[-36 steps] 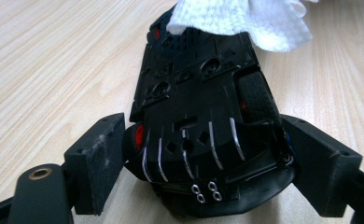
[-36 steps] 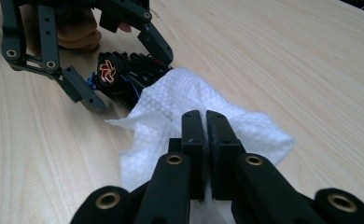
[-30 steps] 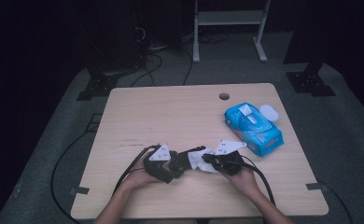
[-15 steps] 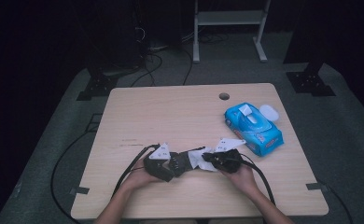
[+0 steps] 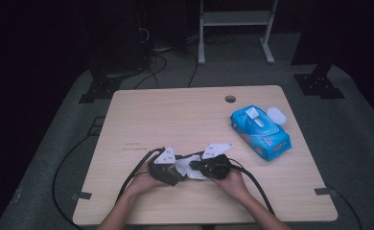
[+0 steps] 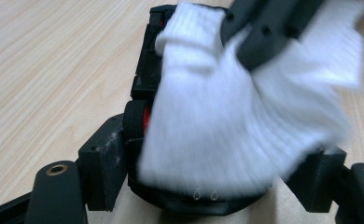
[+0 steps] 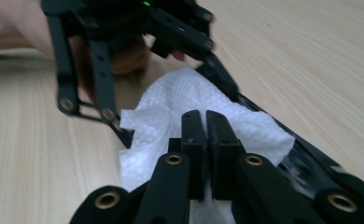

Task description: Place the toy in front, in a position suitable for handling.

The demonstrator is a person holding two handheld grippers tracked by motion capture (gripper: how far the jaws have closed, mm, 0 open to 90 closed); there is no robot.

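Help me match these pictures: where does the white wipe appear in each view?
High view: white wipe low centre, between the two hand-held grippers.
Left gripper view: fills the centre and right, draped over black parts.
Right gripper view: centre, on both sides of the shut jaws.
Shared landmark: the wooden table.

Crumpled white wipe (image 7: 189, 105) between grippers

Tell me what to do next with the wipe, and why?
Probably shut the left hand-held gripper on the wipe. Its jaws stand open around the wipe, while the right hand-held gripper is already shut on it, so both could then pull it flat.
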